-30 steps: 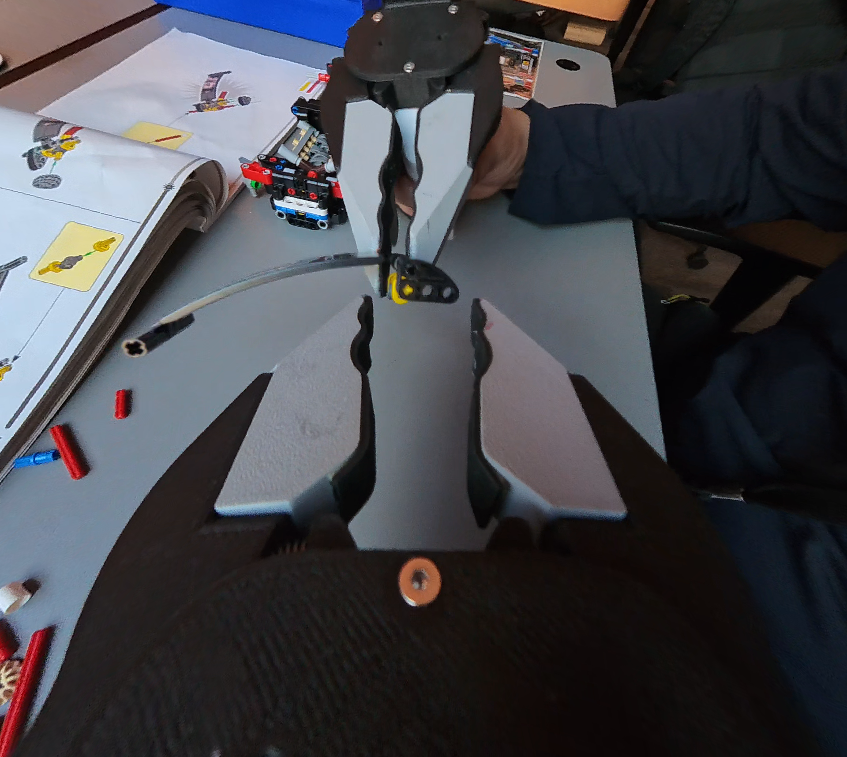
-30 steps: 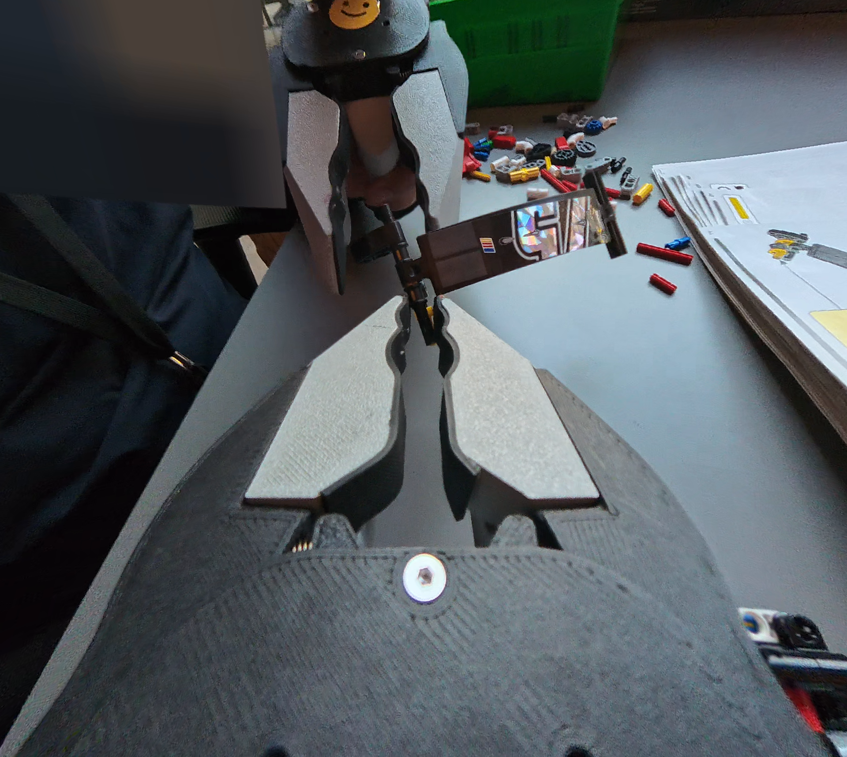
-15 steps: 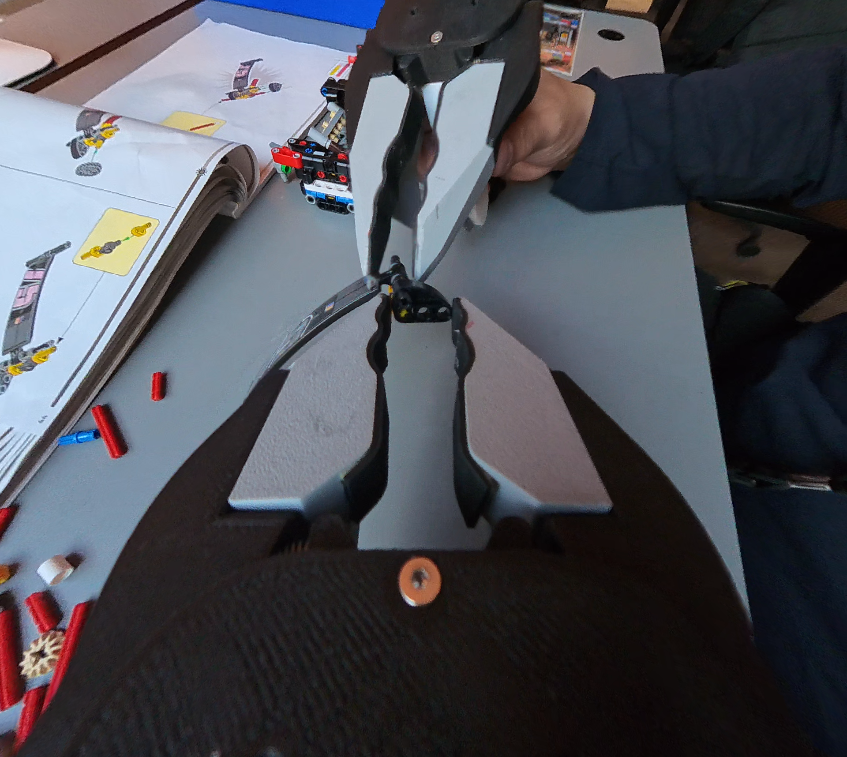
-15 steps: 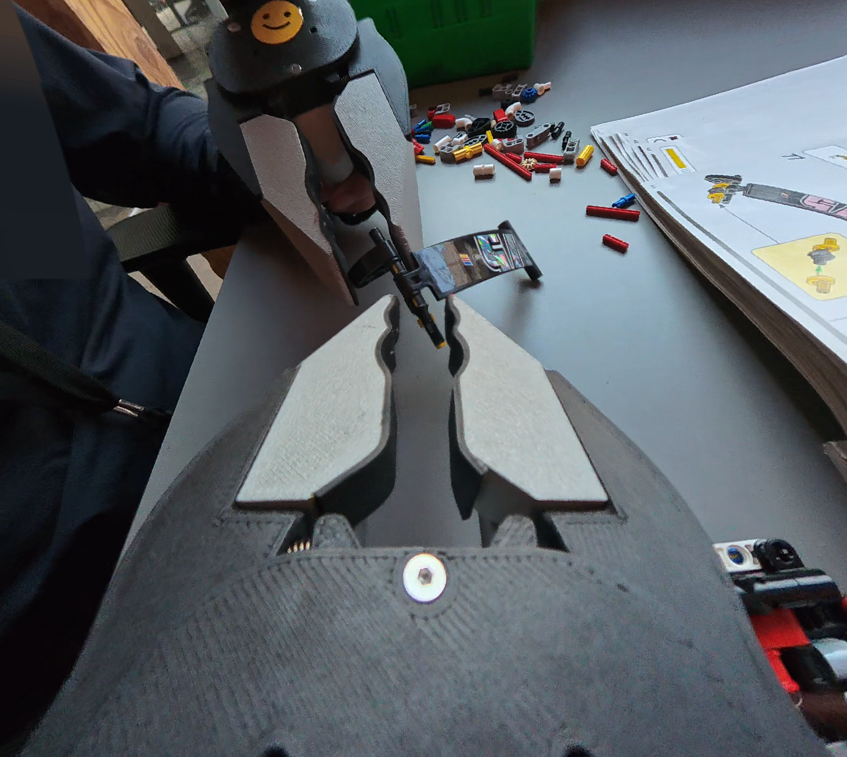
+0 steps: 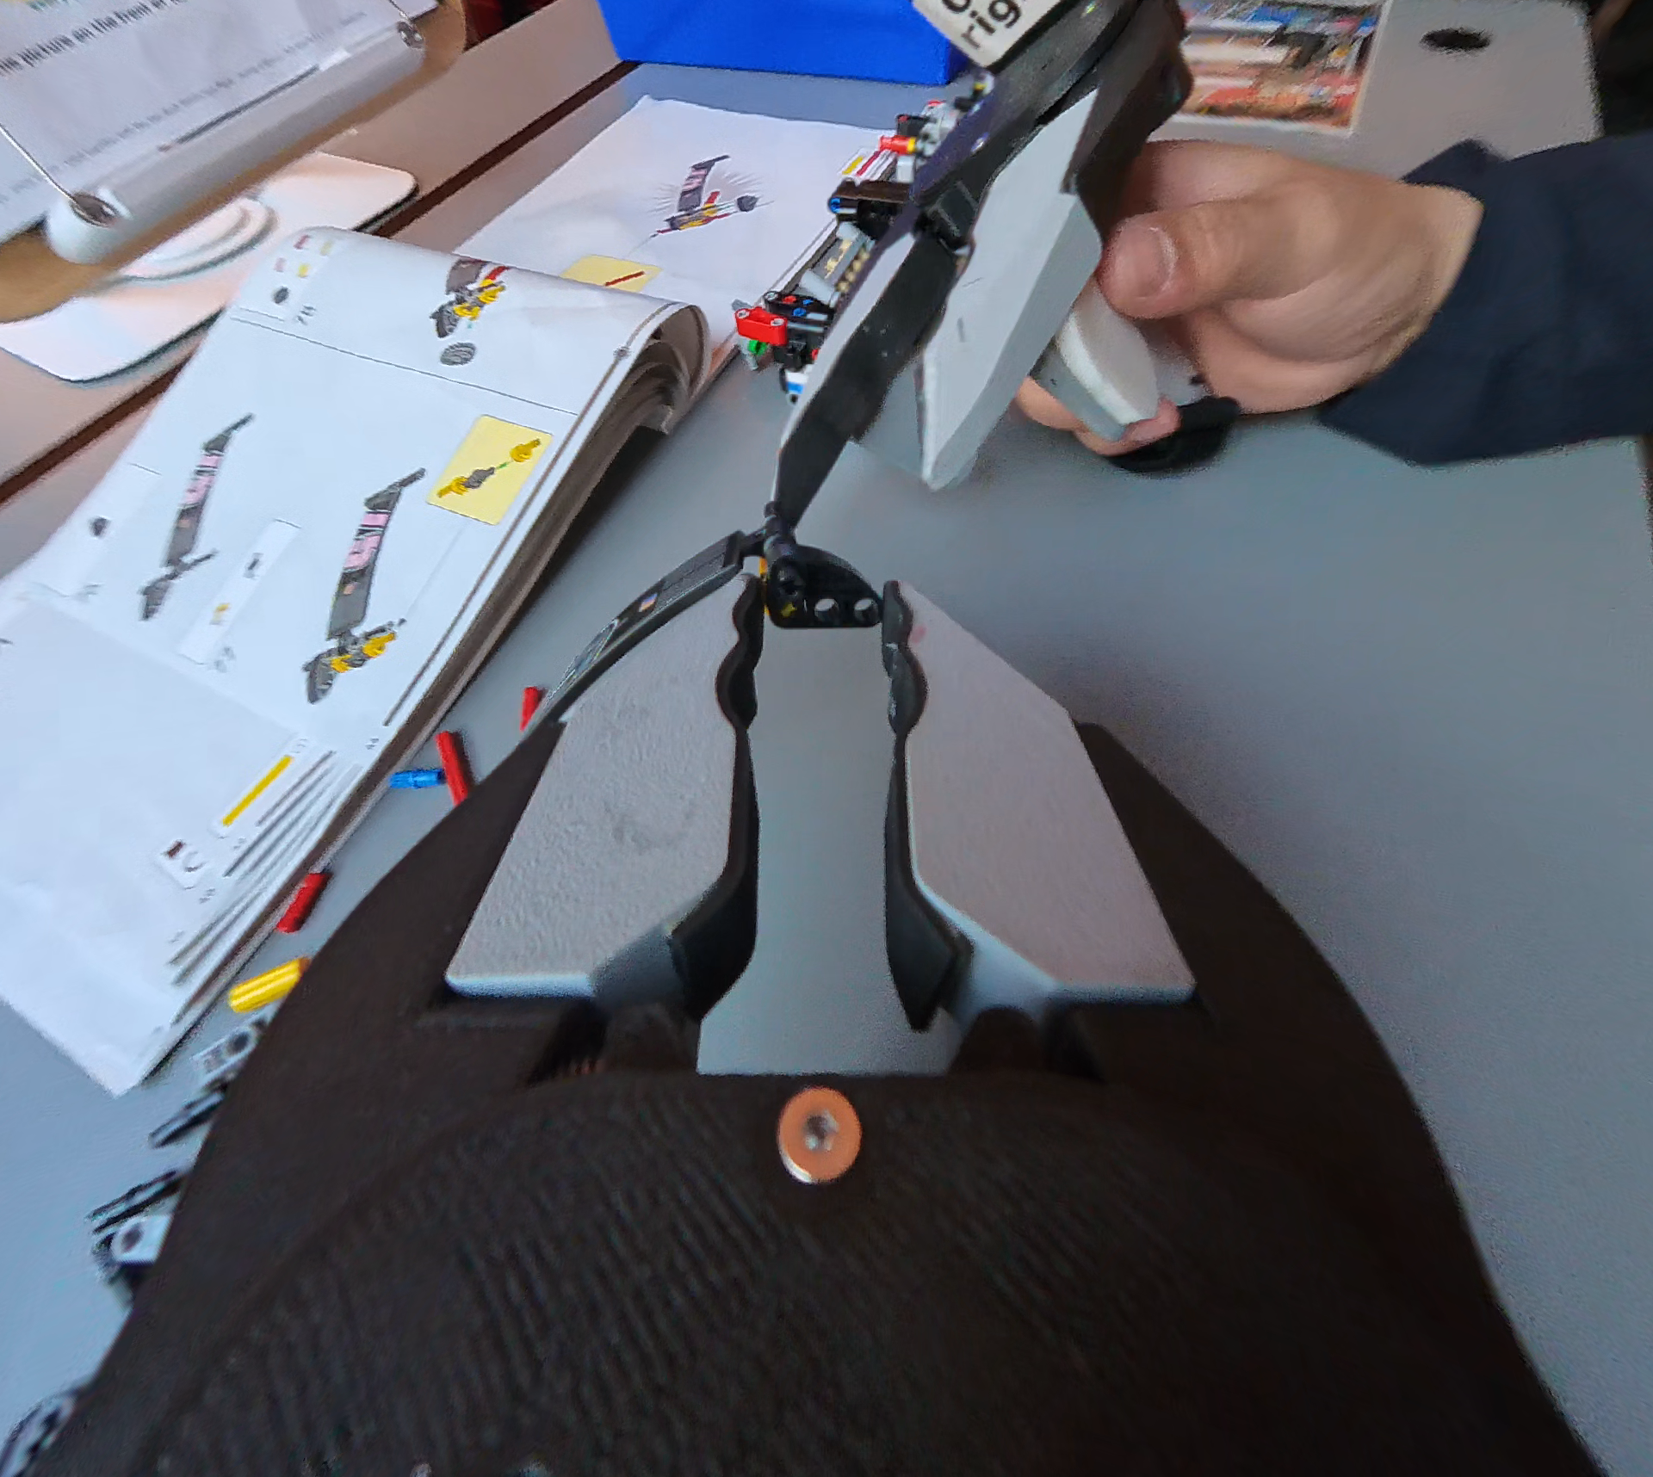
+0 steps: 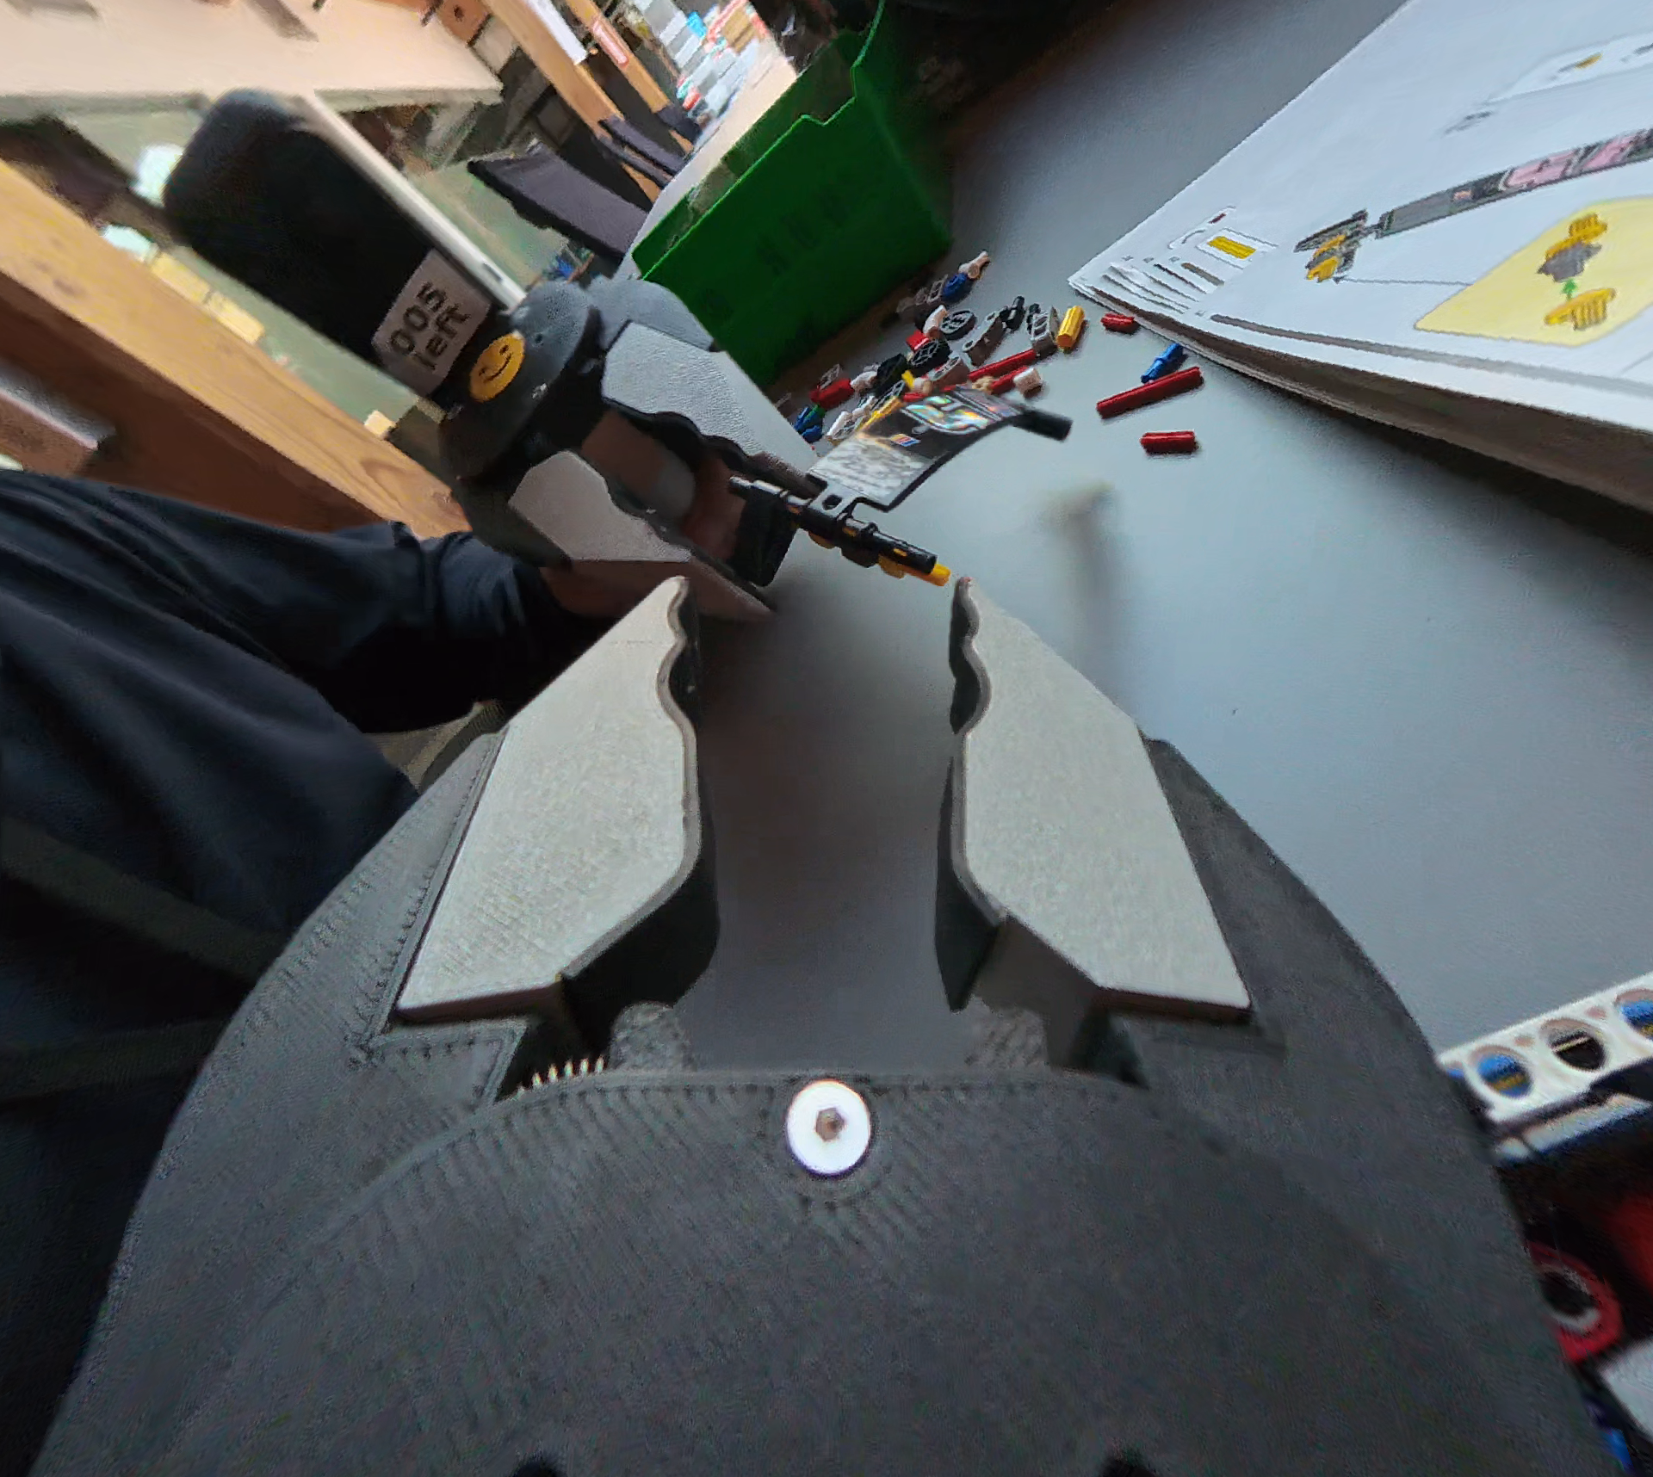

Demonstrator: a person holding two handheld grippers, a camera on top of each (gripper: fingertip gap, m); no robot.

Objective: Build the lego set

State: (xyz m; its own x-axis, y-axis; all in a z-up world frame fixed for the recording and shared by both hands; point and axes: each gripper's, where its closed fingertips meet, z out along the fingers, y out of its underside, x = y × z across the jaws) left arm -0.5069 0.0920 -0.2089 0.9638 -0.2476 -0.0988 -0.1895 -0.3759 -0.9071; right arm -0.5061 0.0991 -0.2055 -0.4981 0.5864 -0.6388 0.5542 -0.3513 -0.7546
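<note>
The left gripper (image 5: 818, 611) is clamped on a small black holed connector plate (image 5: 827, 595). From it a thin curved stickered panel (image 6: 921, 437) and a black axle with a yellow tip (image 6: 859, 535) stick out. It looks light, stiff and snappable, so that plate seems the safest hold. The right gripper (image 6: 818, 602) stands spread and empty, the yellow tip just ahead of its right finger.

Wrist cameras face each other — close, low — sharing the grey table (image 5: 1252, 674).
</note>
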